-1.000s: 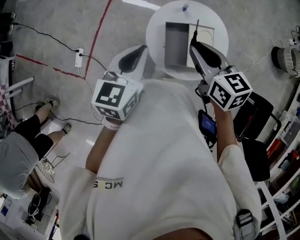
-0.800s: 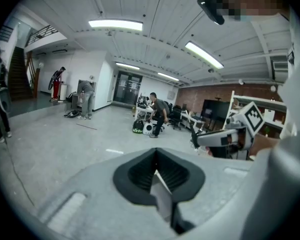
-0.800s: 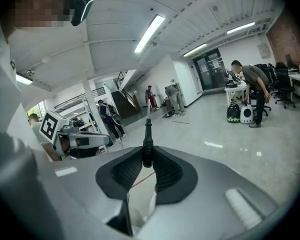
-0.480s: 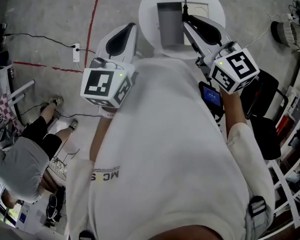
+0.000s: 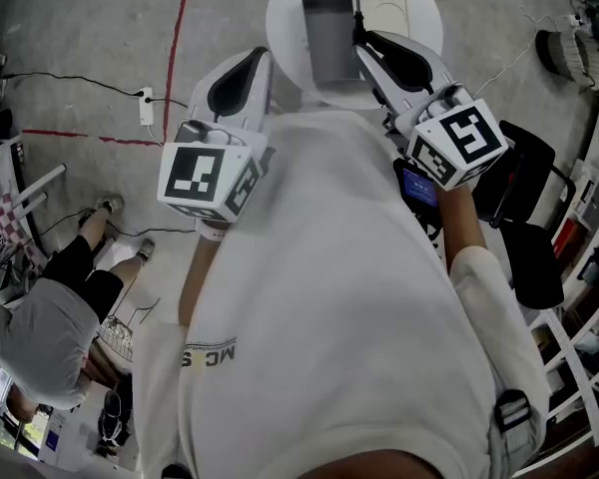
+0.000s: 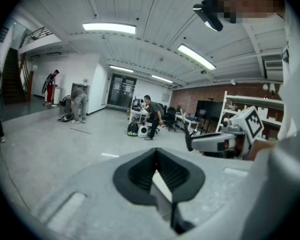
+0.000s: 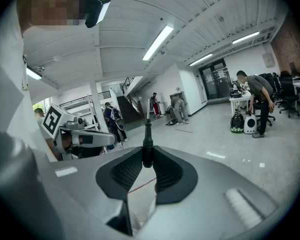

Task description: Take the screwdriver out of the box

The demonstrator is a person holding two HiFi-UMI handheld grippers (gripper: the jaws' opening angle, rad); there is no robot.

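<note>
In the head view my right gripper [image 5: 363, 40] is shut on the dark handle of a screwdriver [image 5: 356, 10], whose thin shaft points away from me over the open grey box [image 5: 327, 30] on the round white table [image 5: 424, 13]. The right gripper view shows the screwdriver [image 7: 147, 134] upright between the closed pads of the right gripper [image 7: 147, 156], held up in the air. My left gripper [image 5: 254, 60] hangs left of the table, shut and empty. Its own view shows the left gripper [image 6: 157, 156] with its pads meeting on nothing.
The box's white lid [image 5: 391, 8] lies beside it on the table. A power strip [image 5: 145, 106] with cables and a red floor line [image 5: 178, 43] are at the left. A black chair [image 5: 524, 218] and shelves stand at the right. A person [image 5: 40, 317] sits at lower left.
Both grippers have come up nearer the head camera, the right one still holding the screwdriver. The table and box have slid toward the top of the head view.
</note>
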